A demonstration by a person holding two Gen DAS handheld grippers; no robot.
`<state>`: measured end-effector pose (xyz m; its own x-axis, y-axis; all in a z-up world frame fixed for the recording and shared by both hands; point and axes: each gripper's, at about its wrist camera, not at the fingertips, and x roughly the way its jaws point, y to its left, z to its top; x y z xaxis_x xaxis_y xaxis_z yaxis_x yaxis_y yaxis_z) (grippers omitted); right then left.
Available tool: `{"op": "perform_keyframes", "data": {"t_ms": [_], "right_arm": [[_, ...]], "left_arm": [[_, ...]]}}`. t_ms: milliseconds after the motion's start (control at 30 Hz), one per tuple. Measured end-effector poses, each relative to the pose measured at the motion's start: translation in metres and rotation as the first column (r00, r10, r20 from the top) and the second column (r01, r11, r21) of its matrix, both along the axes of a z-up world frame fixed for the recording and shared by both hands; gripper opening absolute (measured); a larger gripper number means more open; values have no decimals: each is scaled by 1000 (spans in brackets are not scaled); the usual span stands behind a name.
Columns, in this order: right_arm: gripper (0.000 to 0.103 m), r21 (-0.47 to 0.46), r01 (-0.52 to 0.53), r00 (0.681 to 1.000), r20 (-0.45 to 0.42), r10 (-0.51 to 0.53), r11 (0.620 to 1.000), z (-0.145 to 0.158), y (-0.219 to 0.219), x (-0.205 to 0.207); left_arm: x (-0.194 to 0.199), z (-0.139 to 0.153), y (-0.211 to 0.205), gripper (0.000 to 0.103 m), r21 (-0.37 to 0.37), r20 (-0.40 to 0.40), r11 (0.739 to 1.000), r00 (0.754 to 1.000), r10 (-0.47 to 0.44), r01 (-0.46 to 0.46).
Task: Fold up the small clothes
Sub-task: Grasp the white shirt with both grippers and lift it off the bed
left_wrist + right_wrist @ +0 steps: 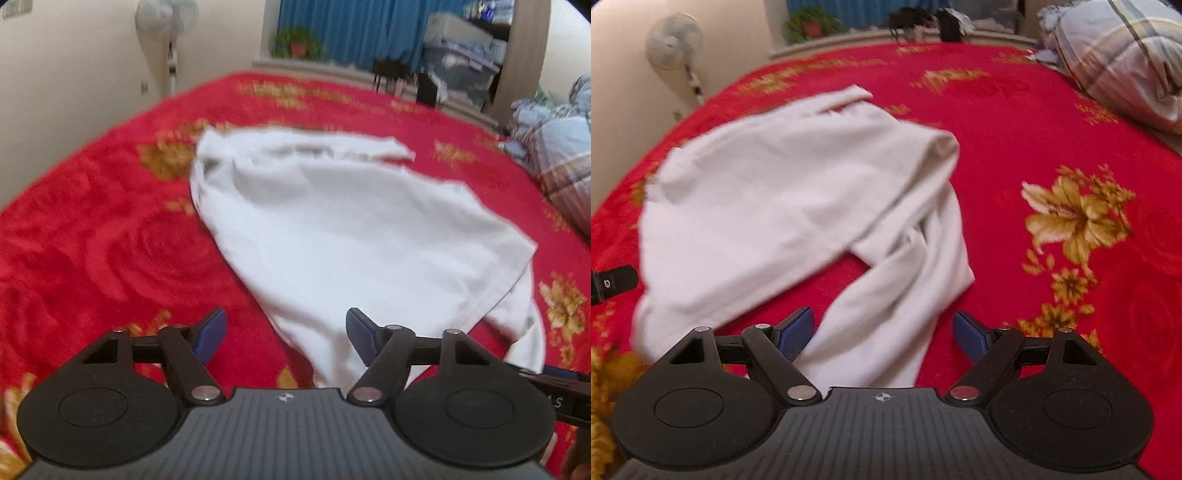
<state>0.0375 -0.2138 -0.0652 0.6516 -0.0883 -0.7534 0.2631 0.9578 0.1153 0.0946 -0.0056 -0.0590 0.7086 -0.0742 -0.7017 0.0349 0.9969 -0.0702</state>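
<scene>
White knit garment (332, 229), soft and long-sleeved, lies rumpled on a bed covered by a red plush blanket with gold flowers (92, 240). In the left wrist view the garment fills the centre, its hem running toward 6 o'clock. The left gripper (286, 334) has its blue-padded fingers (212, 332) spread wide, the hem edge lying between them, with no pad pressing on cloth.

In the right wrist view one sleeve (905, 295) trails from 1 o'clock down to 6 o'clock. The right gripper (884, 334) also has its fingers wide, with the sleeve end between them, not pinched as far as the blur allows.

This looks like the reach-and-grasp step before a fold. The next move likely calls for closing both pairs on the fabric, then lifting gently so the cloth does not bunch. A plaid quilt (1115, 55) sits at 1 o'clock, well apart.
</scene>
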Motion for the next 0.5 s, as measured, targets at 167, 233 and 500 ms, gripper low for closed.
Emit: {"op": "perform_keyframes", "data": {"t_ms": [167, 233, 500], "right_arm": [[28, -65, -24, 1000, 11, 25, 998, -6, 2, 8], [16, -68, -25, 1000, 4, 25, 997, 0, -7, 13], [13, -140, 117, 983, 158, -95, 983, 79, -122, 48]], "left_arm": [[8, -22, -6, 20, -7, -36, 998, 998, -56, 56], [10, -18, -4, 6, -20, -36, 997, 996, -80, 79], [-15, 54, 43, 4, -61, 89, 991, 990, -113, 118]]}}
